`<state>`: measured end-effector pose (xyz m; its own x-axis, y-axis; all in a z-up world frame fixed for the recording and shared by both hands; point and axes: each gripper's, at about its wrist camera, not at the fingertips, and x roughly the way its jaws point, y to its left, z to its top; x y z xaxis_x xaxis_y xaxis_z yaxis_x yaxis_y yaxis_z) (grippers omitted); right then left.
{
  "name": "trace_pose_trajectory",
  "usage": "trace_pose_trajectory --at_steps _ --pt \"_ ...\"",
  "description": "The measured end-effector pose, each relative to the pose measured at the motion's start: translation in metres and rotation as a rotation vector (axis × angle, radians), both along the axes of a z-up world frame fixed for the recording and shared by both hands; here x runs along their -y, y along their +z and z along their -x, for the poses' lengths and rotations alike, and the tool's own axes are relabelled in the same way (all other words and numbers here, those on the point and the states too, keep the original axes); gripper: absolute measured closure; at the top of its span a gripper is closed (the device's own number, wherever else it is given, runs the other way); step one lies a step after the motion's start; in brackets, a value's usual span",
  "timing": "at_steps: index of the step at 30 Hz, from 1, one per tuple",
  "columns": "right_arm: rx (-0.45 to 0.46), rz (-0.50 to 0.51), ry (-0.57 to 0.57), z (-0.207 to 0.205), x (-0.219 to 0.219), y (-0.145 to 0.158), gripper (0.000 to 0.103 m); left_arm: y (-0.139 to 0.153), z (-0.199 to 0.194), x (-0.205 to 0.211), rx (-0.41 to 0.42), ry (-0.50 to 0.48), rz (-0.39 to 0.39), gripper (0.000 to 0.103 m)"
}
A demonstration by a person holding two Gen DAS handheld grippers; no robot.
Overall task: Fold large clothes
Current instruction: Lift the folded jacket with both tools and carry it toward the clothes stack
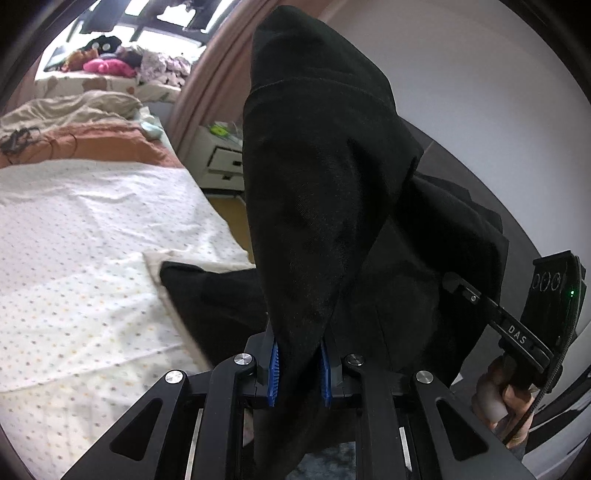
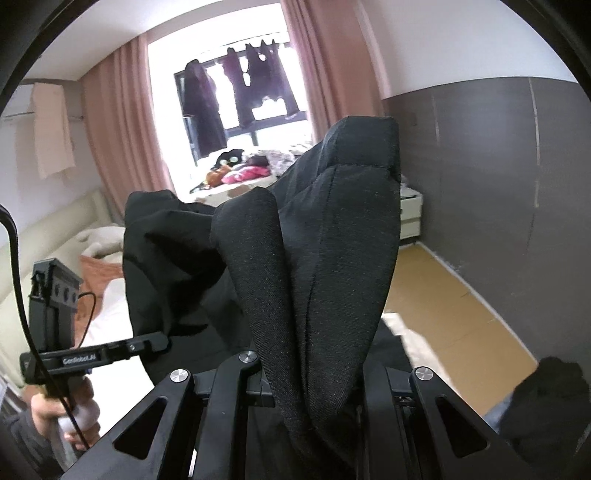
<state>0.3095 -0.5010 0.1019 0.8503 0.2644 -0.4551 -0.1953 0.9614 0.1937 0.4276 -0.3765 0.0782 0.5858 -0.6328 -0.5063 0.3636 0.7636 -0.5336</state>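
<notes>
Left wrist cam sits right behind the left gripper point(image 1: 298, 373), tilted down, with the bed point(image 1: 74, 221) at 9 o'clock and the window point(image 1: 162, 22) at 11. Right wrist cam sits behind the right gripper point(image 2: 317, 398), window point(image 2: 236, 92) at 12, floor point(image 2: 443, 295) at 3. Both are very close to the black garment point(image 1: 325, 177), which fills each centre. 2 views share garment, bed, window, and each sees the other gripper.

Bed point(image 1: 74, 229) with white dotted sheet carries a beige-and-rust quilt point(image 1: 74, 125) at far end; part of the black garment point(image 1: 207, 295) rests on near edge.
</notes>
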Motion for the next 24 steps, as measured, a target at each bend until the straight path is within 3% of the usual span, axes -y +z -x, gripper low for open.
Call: trace_pose_trajectory --at_steps 9,24 --pt "-0.065 0.071 -0.050 -0.031 0.018 -0.009 0.087 -0.034 -0.037 0.026 -0.111 -0.033 0.038 0.085" --pt "-0.283 0.137 -0.081 -0.172 0.020 -0.111 0.087 -0.127 -0.137 0.021 -0.328 0.009 0.009 0.085"
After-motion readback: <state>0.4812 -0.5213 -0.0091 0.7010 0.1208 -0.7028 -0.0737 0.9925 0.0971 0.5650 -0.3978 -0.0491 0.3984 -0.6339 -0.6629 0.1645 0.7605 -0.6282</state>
